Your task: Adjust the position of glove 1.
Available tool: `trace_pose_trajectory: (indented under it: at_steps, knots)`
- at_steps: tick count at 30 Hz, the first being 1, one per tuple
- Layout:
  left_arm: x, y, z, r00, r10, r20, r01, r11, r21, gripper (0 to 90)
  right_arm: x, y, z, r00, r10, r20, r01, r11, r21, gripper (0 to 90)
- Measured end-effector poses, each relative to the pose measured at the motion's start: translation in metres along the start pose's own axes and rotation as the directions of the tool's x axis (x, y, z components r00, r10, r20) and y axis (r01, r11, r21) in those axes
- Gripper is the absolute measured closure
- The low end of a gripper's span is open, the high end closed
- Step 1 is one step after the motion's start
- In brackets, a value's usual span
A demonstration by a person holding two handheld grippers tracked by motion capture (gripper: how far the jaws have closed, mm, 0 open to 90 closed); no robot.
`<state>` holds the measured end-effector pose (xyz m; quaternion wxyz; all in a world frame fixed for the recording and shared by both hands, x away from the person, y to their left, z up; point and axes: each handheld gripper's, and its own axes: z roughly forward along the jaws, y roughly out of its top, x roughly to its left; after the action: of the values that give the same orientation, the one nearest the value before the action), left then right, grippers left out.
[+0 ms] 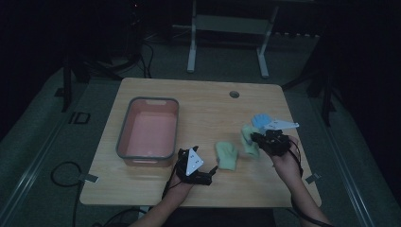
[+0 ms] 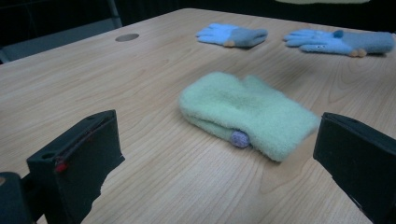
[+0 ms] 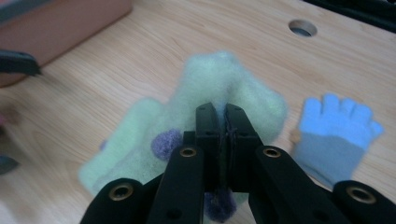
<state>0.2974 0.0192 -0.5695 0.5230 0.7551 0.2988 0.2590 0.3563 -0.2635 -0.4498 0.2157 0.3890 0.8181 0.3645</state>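
Two pale green mittens are in play. One mitten lies flat on the table, a purple pompom at its edge. My left gripper rests just in front of it, jaws open wide on either side and not touching it. The other green mitten hangs above the table, pinched in my right gripper, whose jaws are shut on its fabric. Purple pompoms show beside the jaws.
A grey-rimmed pink bin stands at the left of the table. Two blue gloves lie beyond the mitten; one blue glove is by my right gripper. A cable hole sits near the far edge.
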Motion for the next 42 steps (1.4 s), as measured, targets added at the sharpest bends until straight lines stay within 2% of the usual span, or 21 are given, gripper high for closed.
trace_pose_trajectory:
  at_steps: [7,15,19,23,30,33,37,40,42]
  knots:
    - [0.001,0.000,-0.001,1.0000,-0.006,0.001,0.006,1.0000,-0.006,1.1,0.025,0.007,0.010,0.9989,-0.035,-0.033,0.035,0.9994,0.008,86.1]
    - [0.001,-0.001,-0.001,0.9998,-0.017,0.004,0.017,0.9998,-0.012,1.1,0.048,0.001,0.034,0.9955,-0.059,-0.074,0.063,0.9971,0.044,86.1]
    - [0.002,-0.001,-0.001,0.9998,-0.016,0.007,0.016,0.9998,-0.011,1.1,0.054,-0.003,0.045,0.9939,-0.067,-0.088,0.072,0.9952,0.066,86.0]
    - [0.002,-0.001,-0.001,0.9997,-0.022,0.014,0.022,0.9997,-0.012,1.1,0.054,-0.009,0.057,0.9944,-0.058,-0.088,0.067,0.9925,0.102,85.8]
    - [-0.001,0.000,-0.001,0.9999,-0.001,0.015,0.001,0.9999,-0.015,1.1,0.055,-0.020,0.076,0.9938,-0.055,-0.097,0.070,0.9865,0.148,84.7]
    - [0.000,0.000,0.000,0.9996,-0.012,0.024,0.013,0.9997,-0.018,1.1,0.053,-0.024,0.082,0.9936,-0.052,-0.100,0.068,0.9844,0.162,84.1]
    - [0.001,0.000,-0.001,0.9990,-0.025,0.037,0.026,0.9991,-0.034,1.1,0.051,-0.026,0.082,0.9929,-0.044,-0.111,0.061,0.9859,0.156,80.8]
    - [0.000,0.001,-0.001,0.9989,0.015,0.044,-0.014,0.9998,-0.014,1.1,0.048,-0.023,0.074,0.9919,-0.050,-0.117,0.065,0.9895,0.129,76.3]
    - [-0.001,0.003,-0.001,0.9967,0.020,0.079,-0.019,0.9997,-0.015,1.1,0.045,-0.021,0.068,0.9903,-0.062,-0.124,0.076,0.9914,0.107,73.9]
